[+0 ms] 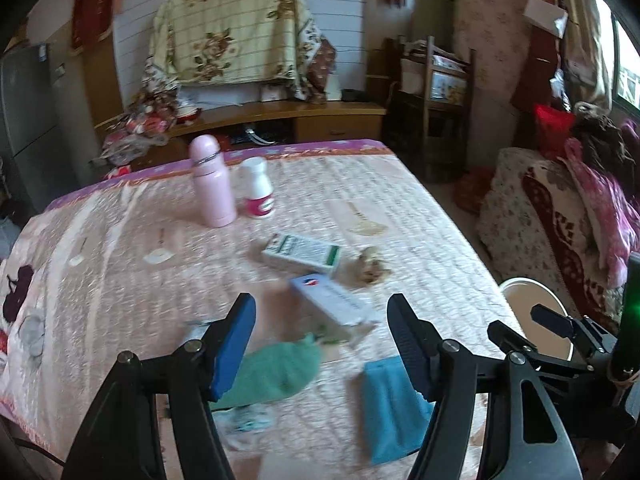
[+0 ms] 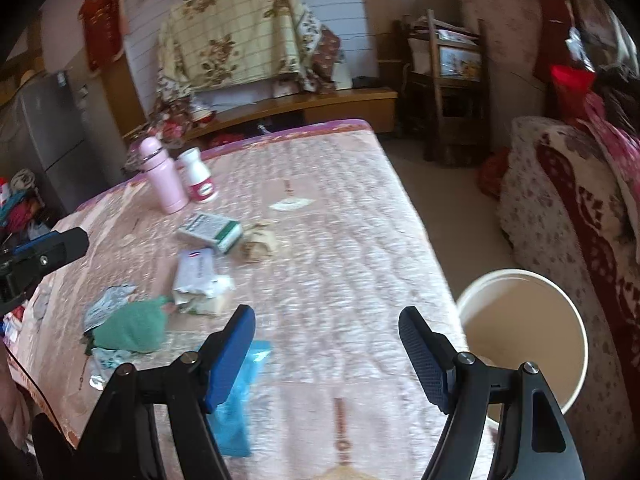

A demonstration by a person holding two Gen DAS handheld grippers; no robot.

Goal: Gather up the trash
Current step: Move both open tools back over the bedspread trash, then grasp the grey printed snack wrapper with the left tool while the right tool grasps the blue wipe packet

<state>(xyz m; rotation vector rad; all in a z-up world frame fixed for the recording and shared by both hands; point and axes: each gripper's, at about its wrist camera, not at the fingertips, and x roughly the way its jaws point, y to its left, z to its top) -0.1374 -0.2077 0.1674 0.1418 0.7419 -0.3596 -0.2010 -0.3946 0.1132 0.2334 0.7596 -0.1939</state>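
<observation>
I have both grippers angled down over the table [image 1: 420,200] with its pink quilted cover, side by side. To its right on the floor stands the white bucket [image 2: 520,276], open-mouthed, just off the table edge. My left gripper [image 1: 320,344] hangs above the near clutter with its jaws standing wide and nothing between them; below lie a green cloth [image 1: 276,372] and a blue packet [image 1: 390,404]. My right gripper [image 2: 326,354] is likewise spread wide and empty, over bare cover with the bucket just beside its right finger. The trash sits mid-table: a torn white carton [image 2: 196,276], a green-and-white box [image 2: 210,232], a crumpled brownish wad [image 2: 258,242]. Farther back stand a pink bottle [image 1: 212,184] and a white bottle [image 1: 258,192].
</observation>
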